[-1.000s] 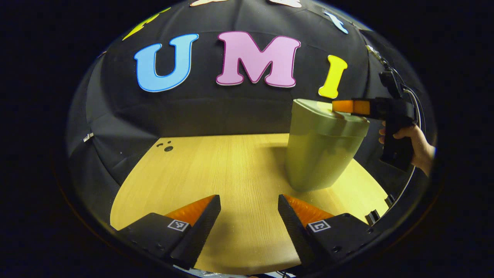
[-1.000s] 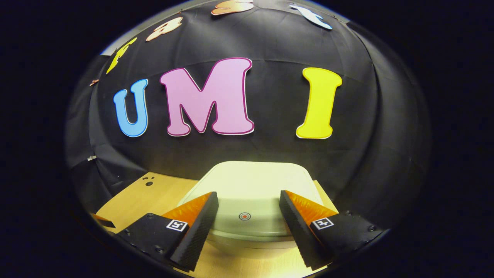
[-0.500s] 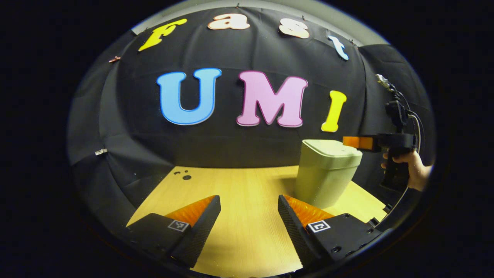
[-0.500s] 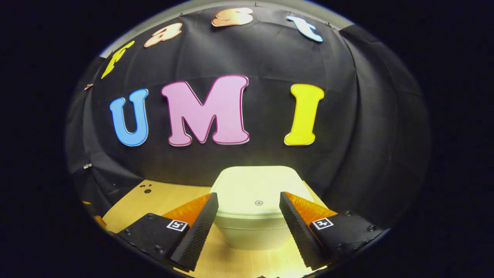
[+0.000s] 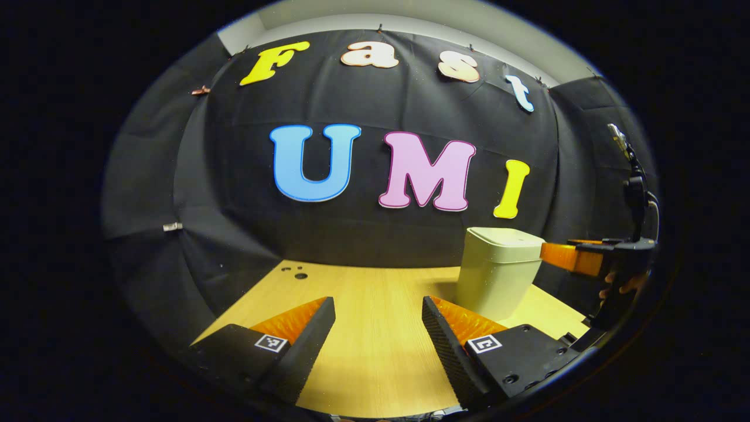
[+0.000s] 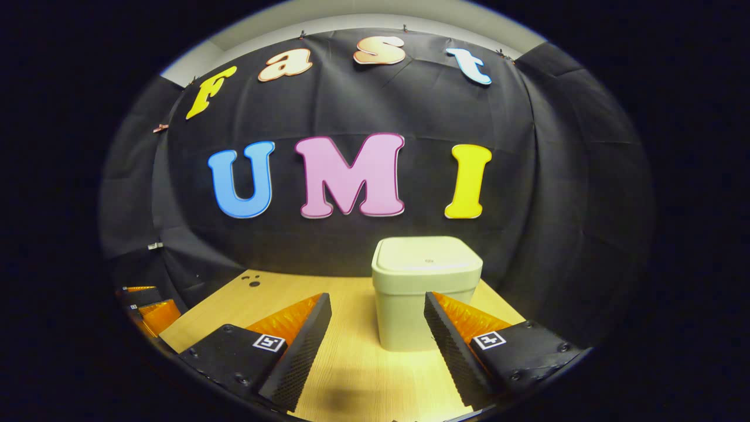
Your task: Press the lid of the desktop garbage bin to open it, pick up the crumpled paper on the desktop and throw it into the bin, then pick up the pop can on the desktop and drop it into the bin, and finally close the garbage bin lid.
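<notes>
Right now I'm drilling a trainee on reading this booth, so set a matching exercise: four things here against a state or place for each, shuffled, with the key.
Things:
1. garbage bin
2. bin lid
3. left gripper
4. table

States or places:
A. open, holding nothing
B. light wood, under the bin
C. shut flat on top
D. upright ahead of the right gripper

Pairs: 1-D, 2-C, 3-A, 4-B
</notes>
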Demonstrator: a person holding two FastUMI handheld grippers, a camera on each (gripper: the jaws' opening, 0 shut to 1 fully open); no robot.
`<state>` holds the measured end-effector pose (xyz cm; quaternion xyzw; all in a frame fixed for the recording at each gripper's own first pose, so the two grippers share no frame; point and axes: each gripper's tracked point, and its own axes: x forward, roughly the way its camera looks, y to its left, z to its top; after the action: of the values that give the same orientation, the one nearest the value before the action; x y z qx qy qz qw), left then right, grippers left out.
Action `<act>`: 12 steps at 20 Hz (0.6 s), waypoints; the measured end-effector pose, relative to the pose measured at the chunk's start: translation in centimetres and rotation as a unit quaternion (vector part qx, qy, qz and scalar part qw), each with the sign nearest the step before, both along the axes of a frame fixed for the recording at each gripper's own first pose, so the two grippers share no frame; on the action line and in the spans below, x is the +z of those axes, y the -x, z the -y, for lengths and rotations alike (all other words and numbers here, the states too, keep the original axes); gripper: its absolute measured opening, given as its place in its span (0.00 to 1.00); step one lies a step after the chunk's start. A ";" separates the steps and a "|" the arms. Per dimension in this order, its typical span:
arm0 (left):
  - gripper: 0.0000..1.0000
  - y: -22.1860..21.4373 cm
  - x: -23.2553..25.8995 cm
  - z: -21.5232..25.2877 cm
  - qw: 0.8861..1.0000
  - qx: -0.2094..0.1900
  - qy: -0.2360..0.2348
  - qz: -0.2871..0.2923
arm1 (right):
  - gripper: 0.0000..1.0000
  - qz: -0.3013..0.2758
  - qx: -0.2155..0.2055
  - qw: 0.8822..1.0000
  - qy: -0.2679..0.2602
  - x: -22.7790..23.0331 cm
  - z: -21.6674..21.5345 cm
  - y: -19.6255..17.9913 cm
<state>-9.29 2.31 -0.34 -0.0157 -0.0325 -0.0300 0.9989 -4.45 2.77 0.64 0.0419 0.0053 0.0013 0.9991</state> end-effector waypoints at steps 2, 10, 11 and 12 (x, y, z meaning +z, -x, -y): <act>0.96 0.5 -1.2 1.1 1.000 -0.024 0.000 -0.017 | 1.00 -0.025 0.014 1.000 -0.007 -2.4 -1.5 1.5; 0.96 0.3 -2.1 1.1 0.999 -0.032 -0.013 -0.027 | 1.00 -0.081 0.049 0.995 -0.006 -6.9 -5.7 4.3; 0.96 0.4 -2.4 1.0 0.999 -0.031 -0.016 -0.030 | 1.00 -0.085 0.058 0.995 -0.007 -7.2 -6.4 4.5; 0.96 0.4 -2.5 0.9 0.999 -0.031 -0.016 -0.032 | 1.00 -0.091 0.066 0.994 -0.005 -7.5 -7.1 4.7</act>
<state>-9.66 1.43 -2.84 -0.0017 0.0003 -0.0614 0.9981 -9.19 9.85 -6.90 0.0461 0.0985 0.0634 0.9920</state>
